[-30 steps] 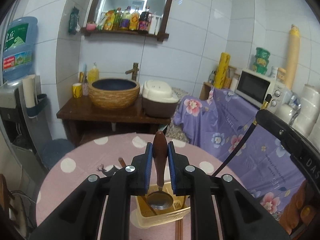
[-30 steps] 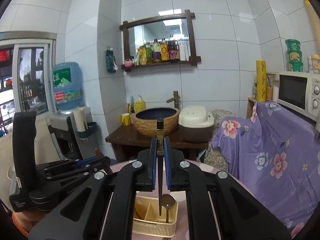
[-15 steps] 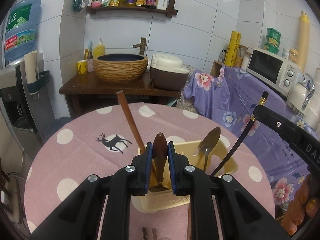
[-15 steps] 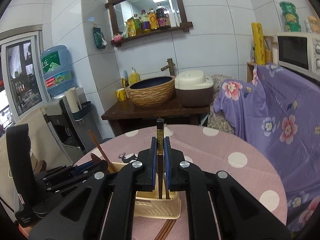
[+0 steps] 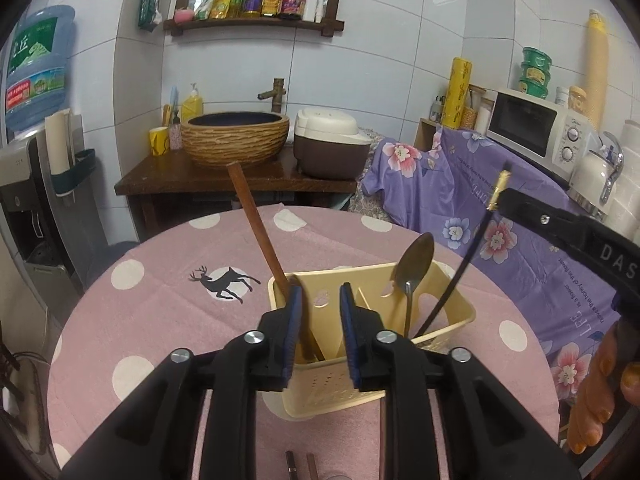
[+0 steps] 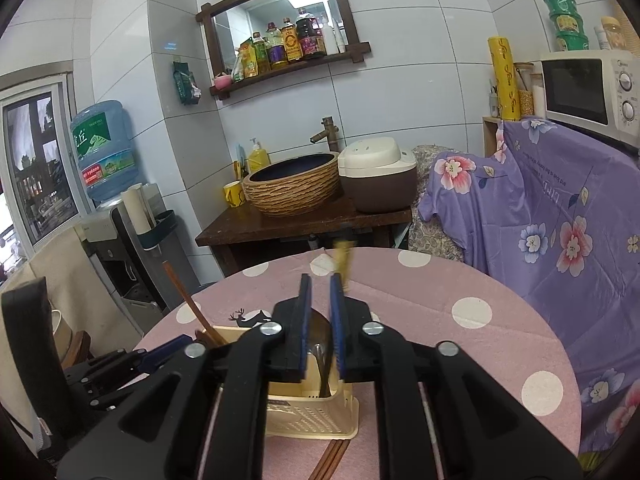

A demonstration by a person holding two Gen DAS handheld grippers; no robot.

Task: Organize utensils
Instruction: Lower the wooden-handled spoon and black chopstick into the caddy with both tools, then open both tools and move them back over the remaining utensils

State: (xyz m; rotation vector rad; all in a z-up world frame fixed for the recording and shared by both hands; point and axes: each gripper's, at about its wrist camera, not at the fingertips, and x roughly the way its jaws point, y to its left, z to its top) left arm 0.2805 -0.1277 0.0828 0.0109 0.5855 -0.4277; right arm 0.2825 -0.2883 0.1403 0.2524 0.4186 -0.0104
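A cream plastic utensil caddy (image 5: 452, 320) stands on the pink dotted table; it also shows in the right wrist view (image 6: 316, 416). In it lean a brown wooden handle (image 5: 256, 232), a metal spoon (image 5: 414, 264) and a black chopstick with a gold tip (image 5: 468, 256). My left gripper (image 5: 320, 300) is open and empty just above the caddy's left compartment. My right gripper (image 6: 320, 292) is open above the caddy; the blurred gold chopstick tip (image 6: 343, 260) stands free just right of its fingers. The wooden handle also shows in the right wrist view (image 6: 188, 300).
Brown chopsticks (image 6: 330, 460) lie on the table in front of the caddy, and two stick ends (image 5: 300, 466) show at the bottom of the left view. Behind the table stand a dark wooden counter (image 5: 208, 178) with a basin, a water dispenser (image 6: 104, 148) and a purple-draped shelf (image 5: 480, 200).
Both grippers dropped toward the caddy and opened. The left one let go of the brown-handled spoon, the right one let go of the black chopstick; both now rest in the caddy.
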